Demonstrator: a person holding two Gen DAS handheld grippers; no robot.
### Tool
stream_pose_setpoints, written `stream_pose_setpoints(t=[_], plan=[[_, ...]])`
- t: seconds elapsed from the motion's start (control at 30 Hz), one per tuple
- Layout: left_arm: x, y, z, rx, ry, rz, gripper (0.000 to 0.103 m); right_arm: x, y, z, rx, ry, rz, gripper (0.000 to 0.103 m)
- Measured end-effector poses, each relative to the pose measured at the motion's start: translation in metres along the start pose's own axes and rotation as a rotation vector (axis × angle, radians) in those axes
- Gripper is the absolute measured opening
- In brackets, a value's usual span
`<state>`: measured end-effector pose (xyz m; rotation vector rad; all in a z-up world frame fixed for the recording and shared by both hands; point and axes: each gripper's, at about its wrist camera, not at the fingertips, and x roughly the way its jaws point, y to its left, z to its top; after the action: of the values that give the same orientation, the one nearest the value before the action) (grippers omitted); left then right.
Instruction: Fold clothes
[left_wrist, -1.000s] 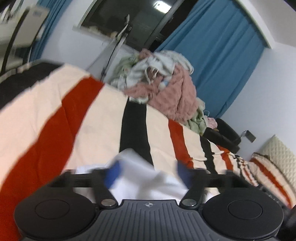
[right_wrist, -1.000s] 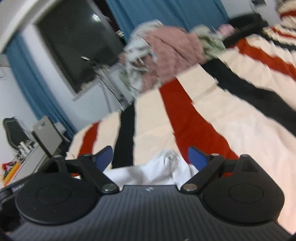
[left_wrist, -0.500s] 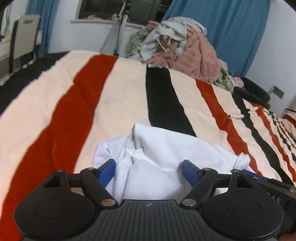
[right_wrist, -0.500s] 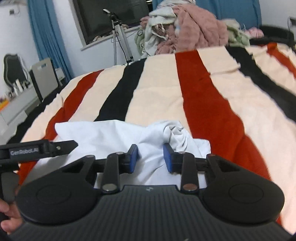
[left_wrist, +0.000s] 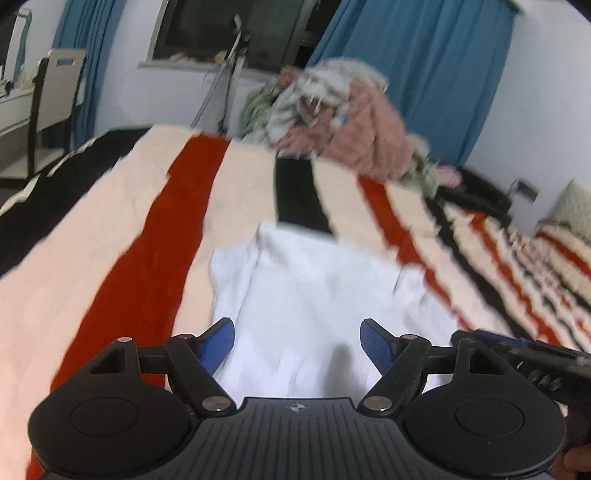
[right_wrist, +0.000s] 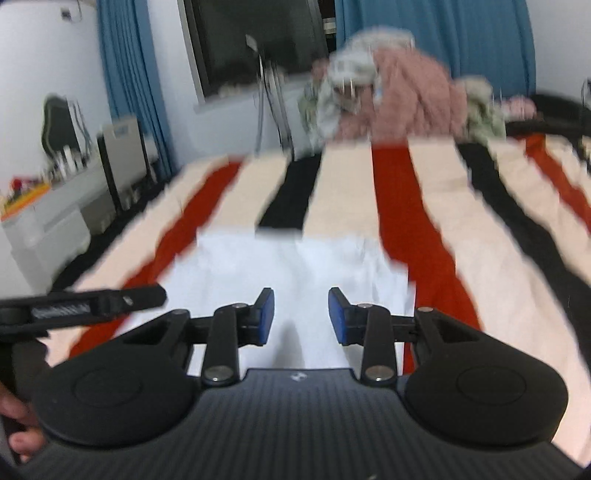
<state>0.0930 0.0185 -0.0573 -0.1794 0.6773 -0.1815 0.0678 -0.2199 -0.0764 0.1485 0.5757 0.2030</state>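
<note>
- Here the striped blanket (left_wrist: 155, 236) spreads over the whole bed, and it now sits level in both views, where a second ago both cameras were steeply tilted; I take it you have steadied over the work.
- At the far end the heap of clothes (left_wrist: 343, 122) lies well apart from what you are handling; more folding seems to wait there, but the heap alone does not settle it.
- The white garment (left_wrist: 314, 295) lies on the blanket just ahead of both tools. Half a second ago it was bunched, with a knot of cloth at its right side; now it lies flatter, with a straight far edge. That fits either a garment smoothed out for folding or one with a fold laid in; blur hides the layers.
- Your right gripper (right_wrist: 301, 314) has widened: its jaws, nearly together over that knot half a second ago, now stand apart with nothing between them and bare cloth below.
- Your left gripper (left_wrist: 297, 343) has its jaws spread wide as before, holding nothing, above the garment's near part.
- Only the left wrist view shows the garment's left flap (left_wrist: 229, 273) and the pillow (left_wrist: 572, 203) at far right.
- Only the right wrist view shows the garment's squarer right corner (right_wrist: 399, 284), the shelf of small items (right_wrist: 48, 177), and your fingers (right_wrist: 22, 441) on the left handle.
</note>
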Motion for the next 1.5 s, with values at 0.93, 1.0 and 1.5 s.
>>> stream_pose_setpoints(t=[0.93, 1.0, 1.5], plan=[[0.008, 0.074, -0.047, -0.761, 0.140, -0.321, 0.077, -0.013, -0.054, -0.064, 0.929, 0.113, 0.416, 0.097], [0.016, 0.075, -0.045, -0.780, 0.128, -0.308, 0.073, 0.010, -0.050, -0.080, 1.042, 0.207, 0.502, 0.096], [-0.005, 0.070, -0.051, -0.731, -0.018, -0.300, 0.018, 0.032, -0.061, -0.095, 1.160, 0.075, 0.347, 0.059]])
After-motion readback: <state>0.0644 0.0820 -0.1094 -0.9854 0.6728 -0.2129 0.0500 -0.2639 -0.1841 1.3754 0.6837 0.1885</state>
